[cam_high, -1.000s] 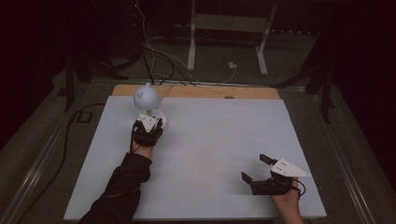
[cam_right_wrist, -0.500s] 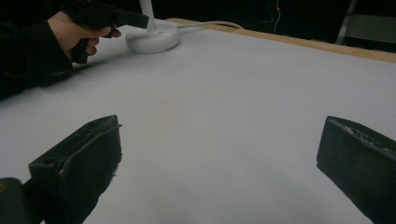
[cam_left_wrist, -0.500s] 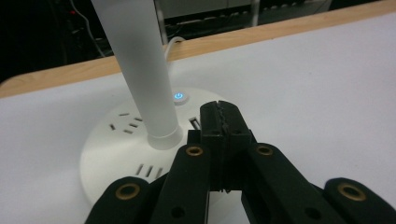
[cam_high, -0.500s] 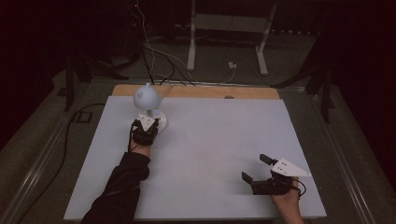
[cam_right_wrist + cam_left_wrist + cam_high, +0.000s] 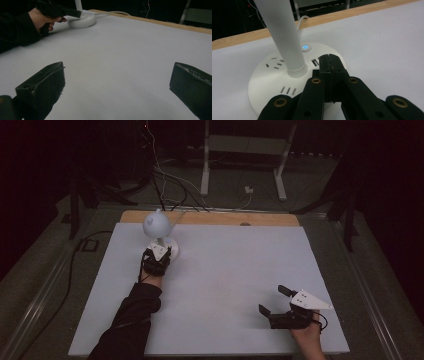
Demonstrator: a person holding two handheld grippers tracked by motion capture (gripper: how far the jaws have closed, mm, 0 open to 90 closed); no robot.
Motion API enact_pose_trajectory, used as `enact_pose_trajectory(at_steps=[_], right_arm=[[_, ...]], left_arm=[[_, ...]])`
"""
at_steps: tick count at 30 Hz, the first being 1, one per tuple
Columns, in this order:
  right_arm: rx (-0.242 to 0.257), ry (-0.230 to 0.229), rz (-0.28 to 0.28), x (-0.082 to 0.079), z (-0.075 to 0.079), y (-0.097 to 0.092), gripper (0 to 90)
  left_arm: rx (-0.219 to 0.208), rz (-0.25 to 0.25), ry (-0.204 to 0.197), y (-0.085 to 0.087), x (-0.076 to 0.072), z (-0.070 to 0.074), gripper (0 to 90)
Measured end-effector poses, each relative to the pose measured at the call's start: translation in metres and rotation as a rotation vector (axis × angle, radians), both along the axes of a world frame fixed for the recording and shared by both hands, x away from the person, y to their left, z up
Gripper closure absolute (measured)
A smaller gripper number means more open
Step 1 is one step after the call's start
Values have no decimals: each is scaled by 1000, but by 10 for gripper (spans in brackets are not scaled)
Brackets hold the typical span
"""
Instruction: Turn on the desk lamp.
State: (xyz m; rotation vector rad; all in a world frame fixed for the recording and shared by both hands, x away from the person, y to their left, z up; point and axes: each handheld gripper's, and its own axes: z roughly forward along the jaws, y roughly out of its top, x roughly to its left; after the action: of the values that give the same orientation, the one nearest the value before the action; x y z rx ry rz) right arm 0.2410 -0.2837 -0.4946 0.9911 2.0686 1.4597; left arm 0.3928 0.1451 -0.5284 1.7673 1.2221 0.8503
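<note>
I see a white desk lamp (image 5: 160, 232) standing at the far left of the white counter (image 5: 235, 270), its round base (image 5: 274, 77) carrying socket slots and a small power button (image 5: 305, 47) that glows blue. My left gripper (image 5: 331, 65) sits over the near right part of that base, its fingers pressed together with nothing between them, tips just short of the button. The lamp's white stem (image 5: 283, 37) rises just left of them. My right gripper (image 5: 276, 300) rests at the near right of the counter, well apart from the lamp, its fingers (image 5: 47, 82) spread wide and empty above the bare surface.
</note>
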Motion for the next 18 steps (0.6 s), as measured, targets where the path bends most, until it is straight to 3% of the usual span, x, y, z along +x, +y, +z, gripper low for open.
enact_pose_trajectory(at_steps=[12, 18], right_arm=[[2, 4, 5, 0, 0, 0, 0], [0, 4, 4, 0, 0, 0, 0]], left_arm=[[1, 15, 13, 2, 3, -2, 900], [23, 12, 18, -1, 4, -2, 900]])
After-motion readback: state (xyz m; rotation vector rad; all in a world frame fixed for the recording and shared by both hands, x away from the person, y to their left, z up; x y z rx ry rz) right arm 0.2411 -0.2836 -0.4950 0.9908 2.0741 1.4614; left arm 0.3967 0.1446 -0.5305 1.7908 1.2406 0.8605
